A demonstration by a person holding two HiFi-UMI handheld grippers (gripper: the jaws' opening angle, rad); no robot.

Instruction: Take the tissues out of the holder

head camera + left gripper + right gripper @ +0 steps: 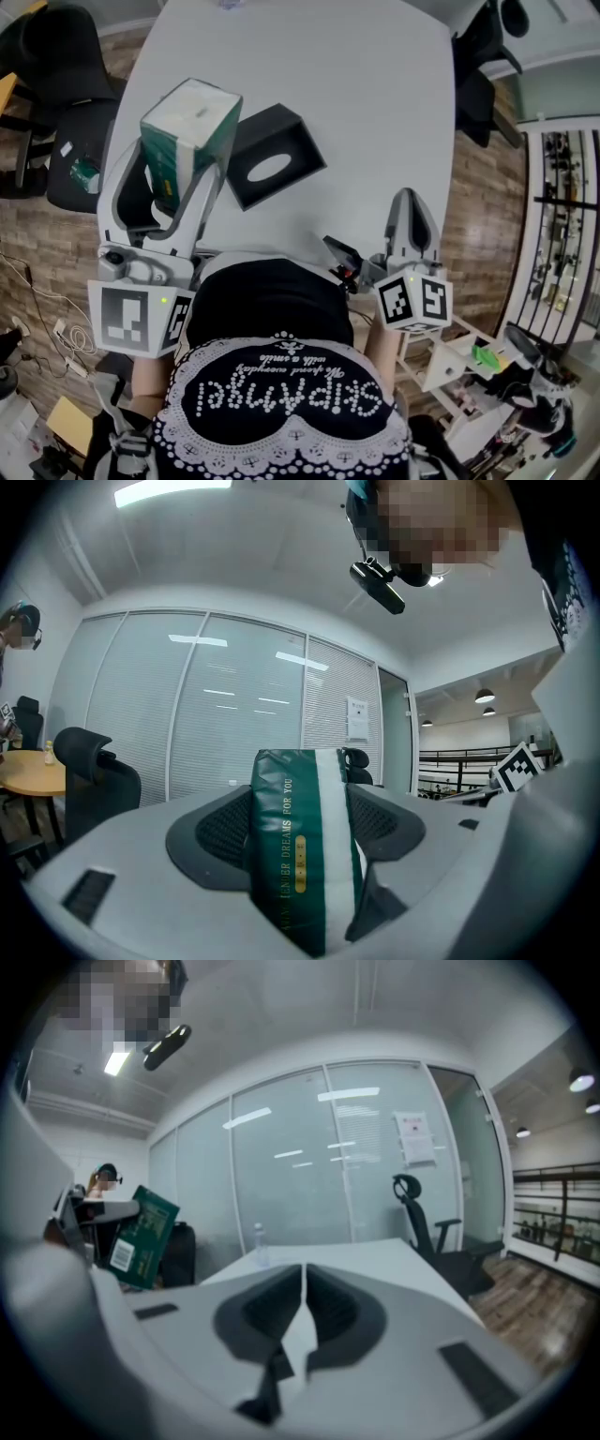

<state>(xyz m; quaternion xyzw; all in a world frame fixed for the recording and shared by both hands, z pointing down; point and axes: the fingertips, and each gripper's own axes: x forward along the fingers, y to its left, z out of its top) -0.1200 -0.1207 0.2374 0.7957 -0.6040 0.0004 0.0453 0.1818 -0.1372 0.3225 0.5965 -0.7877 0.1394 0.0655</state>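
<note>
My left gripper [178, 169] is shut on a green and white tissue pack [190, 127], holding it in the air over the table's left side. In the left gripper view the tissue pack [302, 846] stands upright between the two dark pads, which press on its sides. The black tissue holder [268, 156] lies on the white table [375, 103] to the right of the pack, its oval opening facing up. My right gripper [411, 217] hovers at the table's near right edge, shut with nothing in it. The right gripper view shows the tissue pack [141, 1236] at far left.
Black office chairs [66, 66] stand left of the table, another chair [478, 66] at its right. A small clear bottle [260, 1241] stands at the table's far end. Wood floor with cables lies at the left; a white shelf with clutter [487, 361] sits at lower right.
</note>
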